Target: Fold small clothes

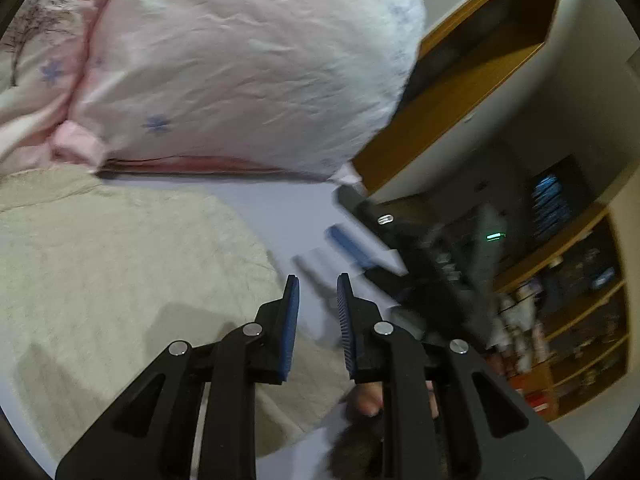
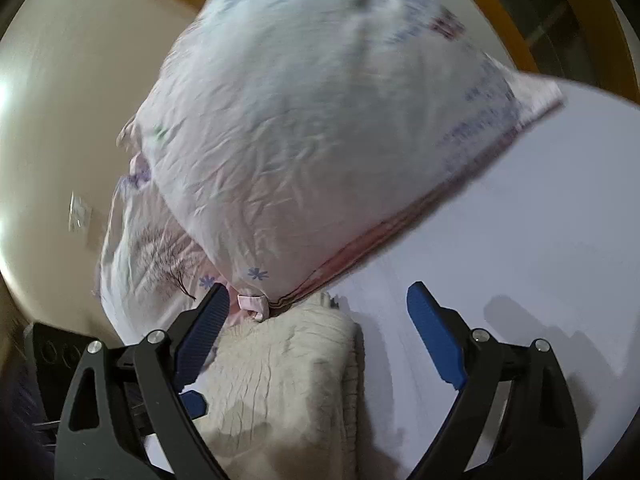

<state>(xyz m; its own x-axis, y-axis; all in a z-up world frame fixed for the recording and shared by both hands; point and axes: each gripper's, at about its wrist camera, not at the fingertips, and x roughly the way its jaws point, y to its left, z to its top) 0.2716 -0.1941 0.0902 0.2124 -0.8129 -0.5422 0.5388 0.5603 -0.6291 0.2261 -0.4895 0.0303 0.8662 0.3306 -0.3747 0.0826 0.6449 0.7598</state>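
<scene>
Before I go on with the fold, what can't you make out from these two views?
- Left wrist view: right gripper is motion-blurred; finger gap unreadable there.
- Left wrist view: shelf contents blurred.
- Right wrist view: cream garment cut off by the bottom edge, its left side behind a finger.

A beige, crinkled cloth garment [image 2: 288, 380] was seen on a smooth white matt sheet [image 2: 520, 240]. A pink creased cotton pillow [image 1: 248, 64] and glossy wooden shelving [image 1: 472, 92] were noted.

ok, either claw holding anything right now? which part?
Nothing held. Left claw narrowly open, empty; right claw wide open above the beige garment, not gripping it.
</scene>
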